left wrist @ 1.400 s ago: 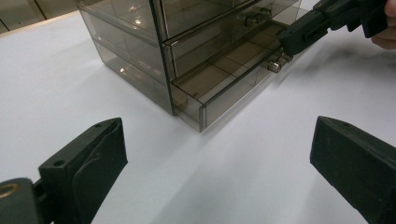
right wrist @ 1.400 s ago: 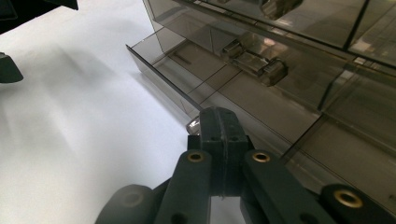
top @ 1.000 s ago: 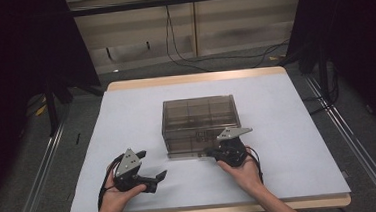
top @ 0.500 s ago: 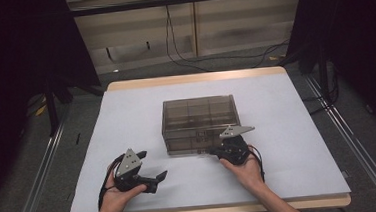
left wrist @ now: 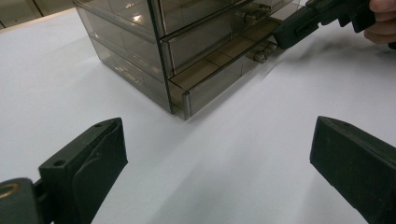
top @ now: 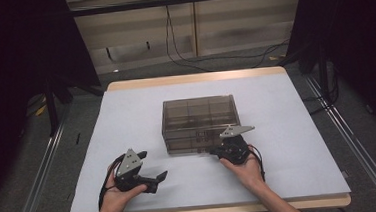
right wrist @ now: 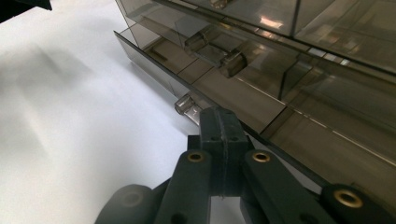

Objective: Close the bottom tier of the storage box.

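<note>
Since a second ago, the right gripper point(top: 218, 151) has drawn a little toward the person, and the bottom drawer point(left wrist: 219, 70) of the smoked-plastic drawer cabinet point(top: 200, 120) has come out with it; the left gripper point(top: 157, 179) has hardly shifted. In the right gripper view the two black jaws stand pressed together, and they sit at the drawer's front edge beside a clear knob point(right wrist: 185, 104). Whether they pinch the second knob or only the lip of the drawer front cannot be told, since the tips cover that spot. The grip is low and level with the drawer, which suits a straight pull along its slide. The cabinet stands near the middle of the white table point(top: 299, 143), its front facing the person, with the bottom drawer partly out and its dividers showing bare compartments. In the left gripper view that gripper's jaws are wide apart and hold nothing. It rests on the table near the cabinet's front left corner, probably kept clear so the drawer can travel, yet close enough to steady the cabinet should it slide forward with the pull
</note>
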Action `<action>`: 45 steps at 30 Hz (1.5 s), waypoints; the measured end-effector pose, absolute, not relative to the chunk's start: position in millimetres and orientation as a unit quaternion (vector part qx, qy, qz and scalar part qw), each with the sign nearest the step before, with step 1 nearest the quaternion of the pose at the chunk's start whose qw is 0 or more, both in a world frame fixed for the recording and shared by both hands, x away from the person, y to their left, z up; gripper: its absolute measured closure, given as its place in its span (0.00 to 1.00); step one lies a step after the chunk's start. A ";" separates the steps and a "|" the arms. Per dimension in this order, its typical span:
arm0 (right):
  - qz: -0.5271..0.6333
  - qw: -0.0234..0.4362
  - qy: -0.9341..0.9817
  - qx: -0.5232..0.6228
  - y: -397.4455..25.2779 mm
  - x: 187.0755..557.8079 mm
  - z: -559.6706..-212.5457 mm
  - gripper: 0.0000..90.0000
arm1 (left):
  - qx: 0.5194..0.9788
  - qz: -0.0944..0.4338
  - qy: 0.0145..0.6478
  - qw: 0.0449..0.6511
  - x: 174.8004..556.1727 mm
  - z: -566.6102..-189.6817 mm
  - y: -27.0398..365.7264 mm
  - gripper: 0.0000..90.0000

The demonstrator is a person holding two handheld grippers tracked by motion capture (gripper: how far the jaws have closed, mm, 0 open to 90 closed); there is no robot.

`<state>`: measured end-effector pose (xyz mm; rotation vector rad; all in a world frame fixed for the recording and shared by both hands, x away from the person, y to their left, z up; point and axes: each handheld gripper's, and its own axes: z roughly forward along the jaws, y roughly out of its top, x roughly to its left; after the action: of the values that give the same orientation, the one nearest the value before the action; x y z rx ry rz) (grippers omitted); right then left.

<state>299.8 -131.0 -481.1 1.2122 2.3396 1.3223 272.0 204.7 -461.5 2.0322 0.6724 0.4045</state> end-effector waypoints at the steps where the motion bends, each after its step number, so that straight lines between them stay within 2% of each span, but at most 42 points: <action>1: 0.447 0.097 0.789 0.410 -131.0 299.6 -481.0 1.00 | 0.827 0.166 0.273 0.463 272.4 -461.3 204.9 0.04; 45: 0.444 0.104 0.792 0.407 -132.1 310.5 -480.6 1.00 | 0.826 0.166 0.273 0.464 272.0 -461.1 205.0 0.04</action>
<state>310.5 -132.1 -480.6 1.2003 2.3351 1.3094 272.0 205.0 -461.1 2.0304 0.6699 0.4083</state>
